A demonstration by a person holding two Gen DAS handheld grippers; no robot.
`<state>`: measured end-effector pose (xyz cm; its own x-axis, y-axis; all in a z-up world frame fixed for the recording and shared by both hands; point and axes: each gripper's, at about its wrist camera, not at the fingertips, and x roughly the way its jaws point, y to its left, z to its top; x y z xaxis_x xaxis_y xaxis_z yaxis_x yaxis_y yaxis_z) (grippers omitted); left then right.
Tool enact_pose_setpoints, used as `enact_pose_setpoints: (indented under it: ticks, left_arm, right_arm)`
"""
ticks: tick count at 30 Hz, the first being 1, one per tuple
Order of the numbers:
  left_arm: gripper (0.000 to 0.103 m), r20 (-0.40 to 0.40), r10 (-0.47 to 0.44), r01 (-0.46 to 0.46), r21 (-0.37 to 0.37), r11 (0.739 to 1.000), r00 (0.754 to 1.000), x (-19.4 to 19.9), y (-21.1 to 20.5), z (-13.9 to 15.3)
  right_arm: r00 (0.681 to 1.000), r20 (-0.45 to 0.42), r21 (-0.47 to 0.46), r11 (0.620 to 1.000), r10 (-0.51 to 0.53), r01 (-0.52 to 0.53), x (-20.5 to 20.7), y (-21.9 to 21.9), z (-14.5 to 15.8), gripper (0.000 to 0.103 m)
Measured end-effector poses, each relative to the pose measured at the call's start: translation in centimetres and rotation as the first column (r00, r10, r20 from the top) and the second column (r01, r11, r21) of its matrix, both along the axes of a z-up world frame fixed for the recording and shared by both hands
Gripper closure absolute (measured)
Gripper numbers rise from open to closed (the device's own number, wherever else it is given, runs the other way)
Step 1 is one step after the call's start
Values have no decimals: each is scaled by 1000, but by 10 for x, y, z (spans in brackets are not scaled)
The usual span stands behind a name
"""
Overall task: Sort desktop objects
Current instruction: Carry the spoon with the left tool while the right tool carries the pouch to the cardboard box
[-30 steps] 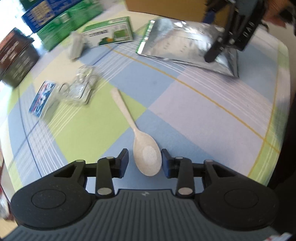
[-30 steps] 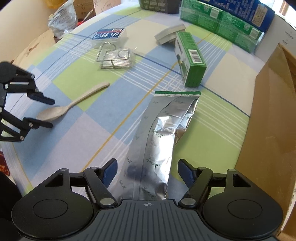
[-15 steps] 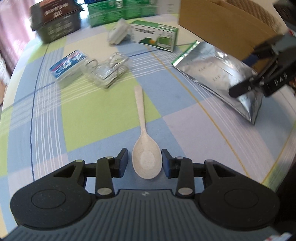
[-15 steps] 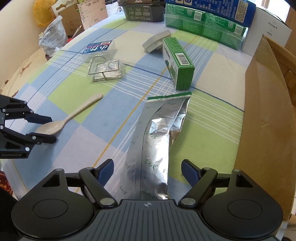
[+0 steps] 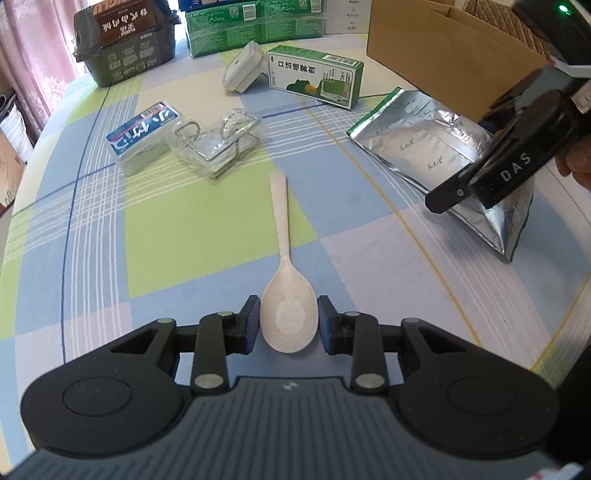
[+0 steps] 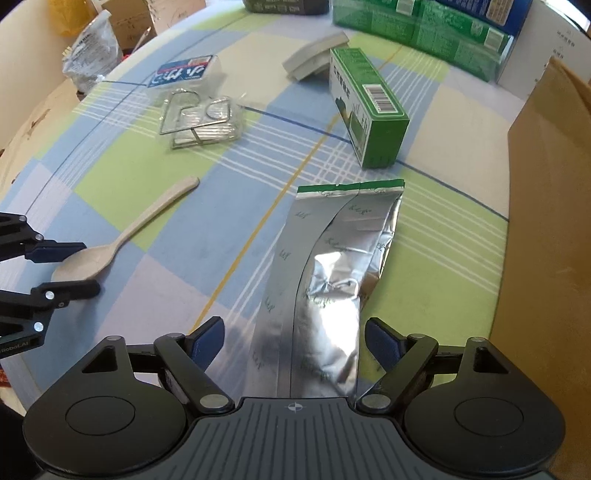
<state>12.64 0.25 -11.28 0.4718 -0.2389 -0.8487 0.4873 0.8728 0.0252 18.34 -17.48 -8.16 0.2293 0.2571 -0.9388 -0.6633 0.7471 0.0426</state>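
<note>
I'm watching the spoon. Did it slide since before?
No. The spoon still lies with its handle tip on the same green square of the tablecloth.

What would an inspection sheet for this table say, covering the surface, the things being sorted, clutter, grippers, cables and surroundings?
Surface: checked tablecloth in blue, green and pale squares, lying flat.
Job's things: beige spoon, bowl up; silver foil pouch lying flat; green carton on its side; blue-labelled clear case; wire-and-clear-plastic holder; small grey case.
Clutter: green and blue boxes and a dark box at the far edge.
Grippers: left gripper has just been closing, fingers right beside the spoon's bowl, contact unclear; right gripper has just been opening, astride the pouch's near end, not touching.
Cables: nothing seen.
Surroundings: brown cardboard box beside the pouch; pink curtain.
</note>
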Motion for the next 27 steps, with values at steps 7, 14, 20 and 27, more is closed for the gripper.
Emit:
enact_pose_setpoints:
  ticks: [7,14,20,27]
  left_arm:
    - [75,-3,21,-21,-29,999,1000,2,4,-1]
    - [75,9,32,-32,-31,999,999,2,5,-1]
    - [72,4,71,-71,-60,996,997,1,5,-1]
    - [69,4,80,-79,-55,995,997,2,4,-1]
  right_arm:
    - [1000,-3,-21,1000,-8,8,2,2,-10,23]
    - [1000,15,-12,1000,-24,24,1,1,-8,33]
    - [999,24,-2,999,-34,34,1,1,-7,36]
    - [999,31,2,1000,-24,24,0,-1,-8,36]
